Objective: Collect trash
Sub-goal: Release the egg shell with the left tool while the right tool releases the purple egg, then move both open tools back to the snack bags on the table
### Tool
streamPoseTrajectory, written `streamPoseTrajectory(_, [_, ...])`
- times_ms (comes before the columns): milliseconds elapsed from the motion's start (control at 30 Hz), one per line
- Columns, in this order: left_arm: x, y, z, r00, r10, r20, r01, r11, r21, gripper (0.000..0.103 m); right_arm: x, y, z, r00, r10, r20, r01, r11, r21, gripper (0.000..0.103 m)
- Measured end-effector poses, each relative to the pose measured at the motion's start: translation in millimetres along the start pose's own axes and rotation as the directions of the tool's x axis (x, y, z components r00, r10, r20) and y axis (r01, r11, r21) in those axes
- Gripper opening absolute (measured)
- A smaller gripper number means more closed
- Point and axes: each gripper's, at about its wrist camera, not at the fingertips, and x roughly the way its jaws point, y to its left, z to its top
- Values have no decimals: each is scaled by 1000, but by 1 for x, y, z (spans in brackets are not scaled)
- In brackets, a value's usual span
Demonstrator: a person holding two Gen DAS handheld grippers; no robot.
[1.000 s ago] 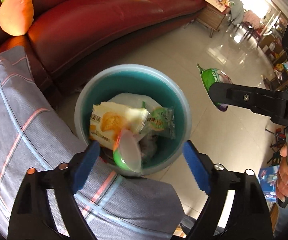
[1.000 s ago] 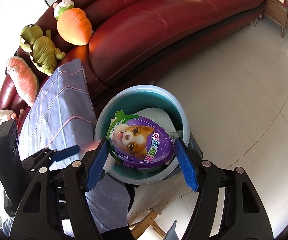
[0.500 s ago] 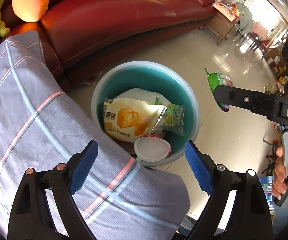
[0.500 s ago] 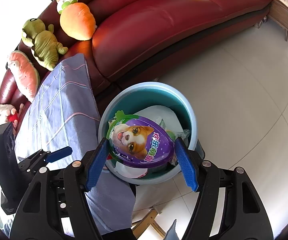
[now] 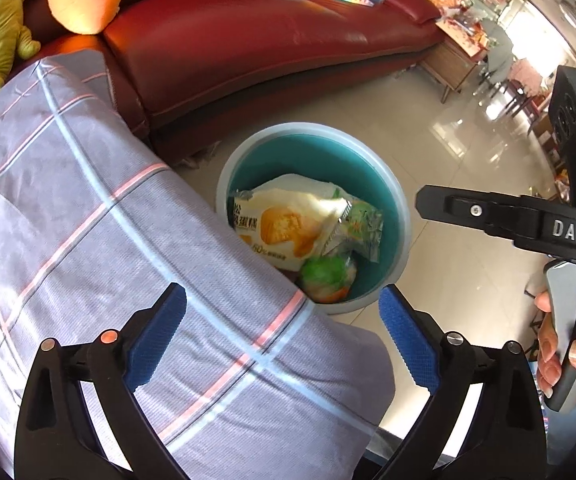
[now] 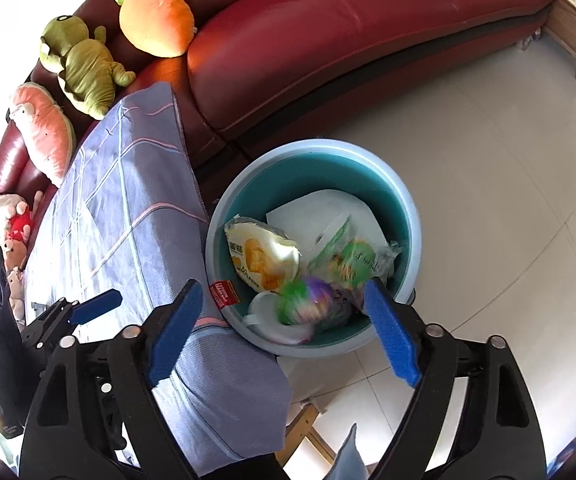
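Now both jaws opening, nothing between: right gripper (image 6: pixel 279 332) over bin (image 6: pixel 404 208), purple-green packet (image 6: pixel 312 304) blurred inside; left gripper (image 5: pixel 283 336) over cloth (image 5: pixel 87 220).

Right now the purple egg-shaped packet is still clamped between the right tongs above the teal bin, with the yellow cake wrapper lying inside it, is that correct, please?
Not quite. The right tongs are opening with nothing between their pads; the purple egg-shaped packet, blurred, is already down inside the teal bin, beside the yellow cake wrapper. The right wrist view shows this.
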Motion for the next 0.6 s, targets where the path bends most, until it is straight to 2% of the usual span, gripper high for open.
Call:
streamPoseTrajectory(367, [-25, 25, -20, 999, -7, 35, 9, 999, -44, 97, -11, 26, -12, 998, -68, -3, 68, 997, -24, 86])
streamPoseTrajectory(600, [-49, 54, -42, 998, 1, 69, 5, 996, -87, 97, -13, 58, -21, 996, -86, -20, 85, 994, -68, 86])
